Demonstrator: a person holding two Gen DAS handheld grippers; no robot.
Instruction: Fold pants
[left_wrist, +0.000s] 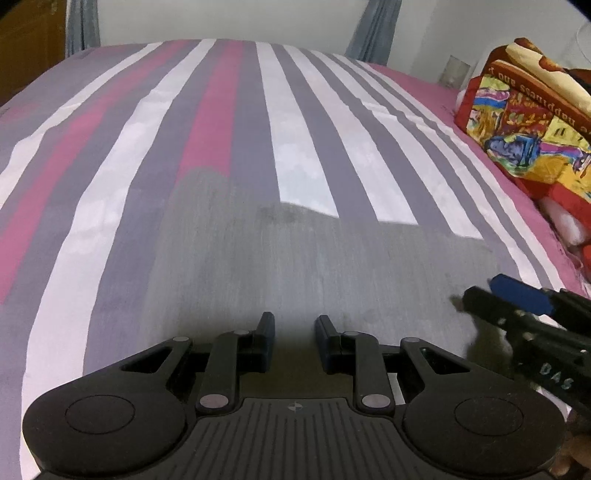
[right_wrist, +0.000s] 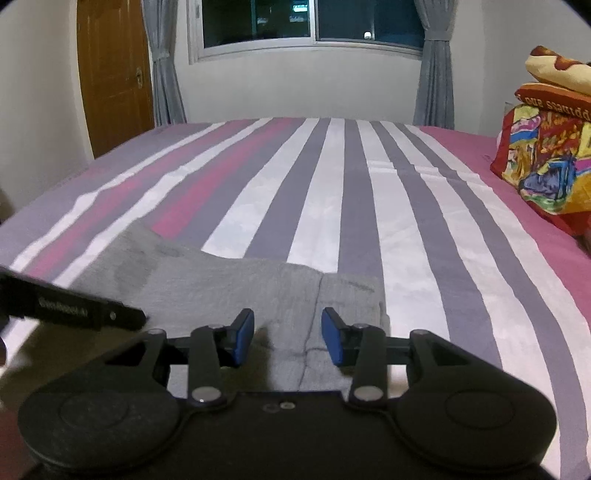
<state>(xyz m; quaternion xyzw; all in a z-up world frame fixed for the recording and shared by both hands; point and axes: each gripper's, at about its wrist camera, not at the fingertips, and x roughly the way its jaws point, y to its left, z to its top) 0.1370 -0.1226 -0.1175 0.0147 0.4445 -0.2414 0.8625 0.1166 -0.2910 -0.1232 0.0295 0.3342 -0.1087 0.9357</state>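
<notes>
The grey pants (left_wrist: 295, 266) lie flat on the striped bed, also in the right wrist view (right_wrist: 236, 291), where a seam runs down near their right edge. My left gripper (left_wrist: 294, 325) is open and empty, low over the near part of the pants. My right gripper (right_wrist: 288, 332) is open and empty, over the pants' right end. The right gripper shows at the right edge of the left wrist view (left_wrist: 517, 306); the left gripper shows at the left of the right wrist view (right_wrist: 74, 310).
The bed (right_wrist: 332, 206) has a pink, grey and white striped sheet. A colourful folded blanket stack (right_wrist: 546, 158) sits at the right side, also in the left wrist view (left_wrist: 524, 122). A window, curtains and a wooden door (right_wrist: 110, 74) are behind.
</notes>
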